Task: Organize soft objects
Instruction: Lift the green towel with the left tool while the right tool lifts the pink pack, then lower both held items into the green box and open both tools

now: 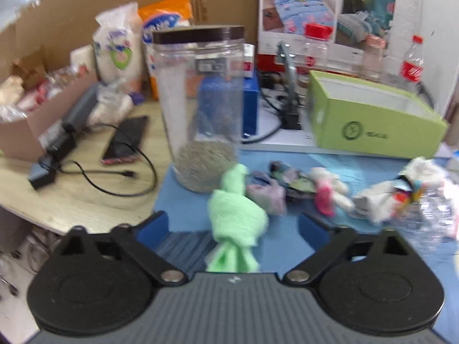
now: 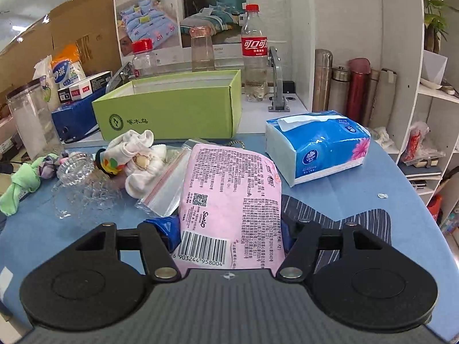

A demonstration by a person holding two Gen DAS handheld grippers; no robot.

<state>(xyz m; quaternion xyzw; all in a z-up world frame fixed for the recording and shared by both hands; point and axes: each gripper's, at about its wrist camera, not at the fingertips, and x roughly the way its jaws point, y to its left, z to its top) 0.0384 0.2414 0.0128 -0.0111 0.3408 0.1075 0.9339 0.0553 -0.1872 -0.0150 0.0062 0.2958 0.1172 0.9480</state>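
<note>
Left gripper: jaws spread wide, blue pads well apart, nothing pressed between them.
Green cloth: knotted and crumpled, lying on the blue mat between the open fingers, touching neither pad as far as the blur shows.
Right gripper: jaws drawn in about halfway and clamped on the pink pack, blue pads pressing its near end from both sides.
Pink pack: a soft plastic-wrapped packet, barcode end toward the camera, far end reaching over a clear zip bag.
Soft pile: white socks bundled on the mat just left of the pink pack; in the left view, a small pink-and-white plush and a patterned cloth sit beside the green cloth.
Tissue pack: blue, on the mat to the right of the pink pack, apart from it.
Green box: open, lidless, at the far edge of the mat behind the socks.
Clear jar: upright with a dark lid, at the mat's left corner, something grey and fuzzy at its bottom.
Cola bottle: upright behind the green box.
</note>
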